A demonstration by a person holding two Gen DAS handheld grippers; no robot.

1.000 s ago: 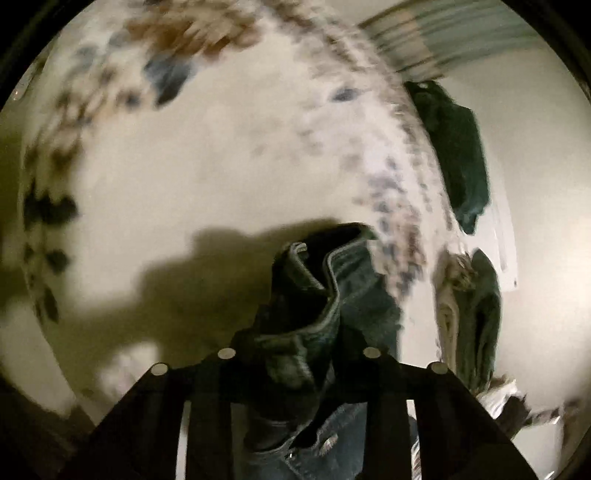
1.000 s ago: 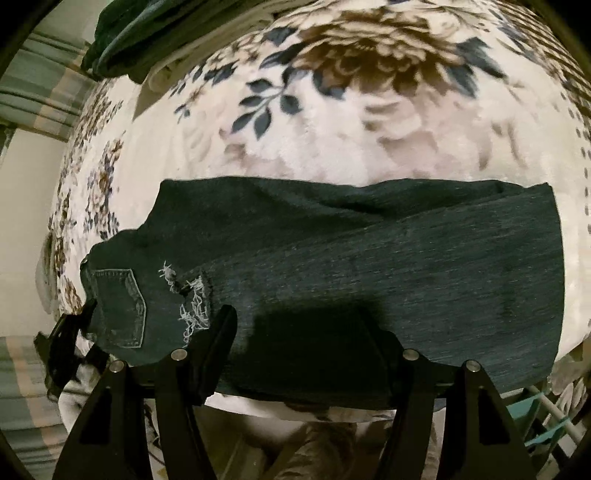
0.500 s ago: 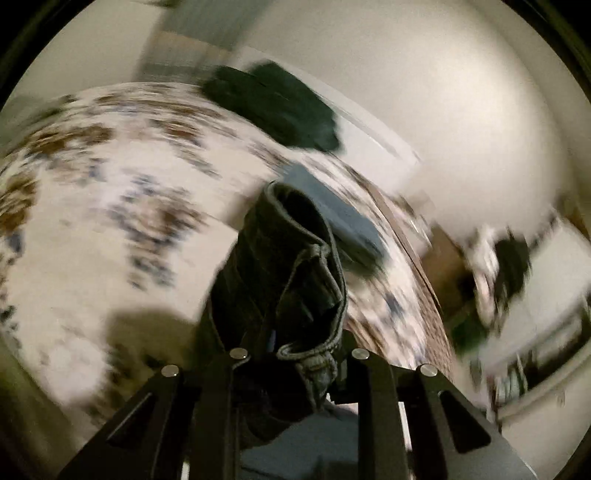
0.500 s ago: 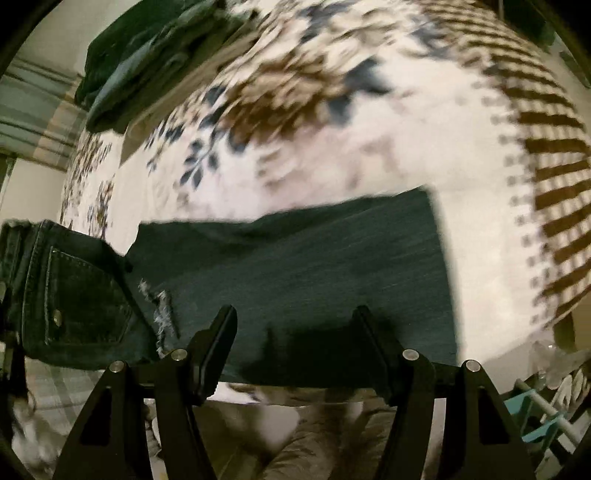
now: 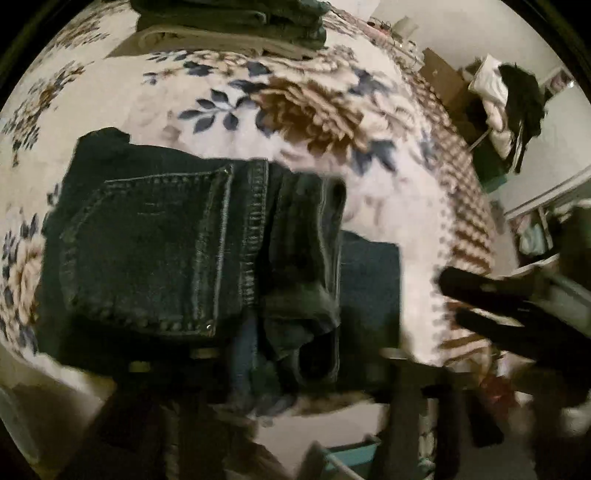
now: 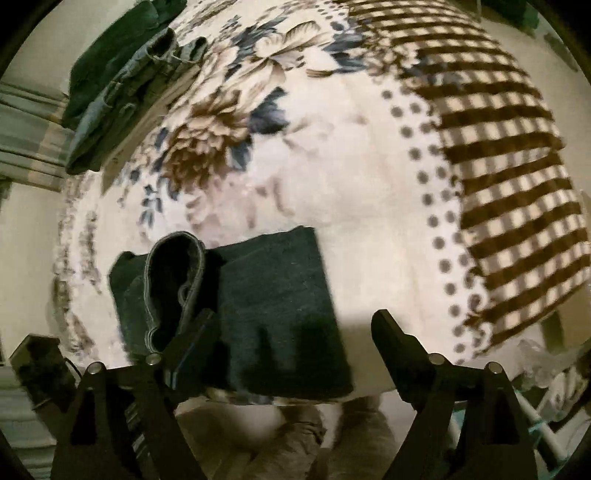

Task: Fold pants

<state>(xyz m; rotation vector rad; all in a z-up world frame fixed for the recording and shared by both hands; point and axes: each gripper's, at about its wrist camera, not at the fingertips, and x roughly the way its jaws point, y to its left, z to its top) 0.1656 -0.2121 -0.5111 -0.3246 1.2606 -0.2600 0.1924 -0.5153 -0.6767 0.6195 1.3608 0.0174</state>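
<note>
My right gripper (image 6: 291,328) has just been spreading its jaws; they stand wide, nothing between them, above the folded jeans' (image 6: 273,306) near edge. My left gripper (image 5: 295,358) is blurred; its jaws have just been opening, with the waistband lying loose between them. The jeans rest doubled over, back pocket (image 5: 147,251) up, on the floral blanket (image 6: 332,177) covering the bed, well apart from a stack of folded clothes (image 5: 229,22).
</note>
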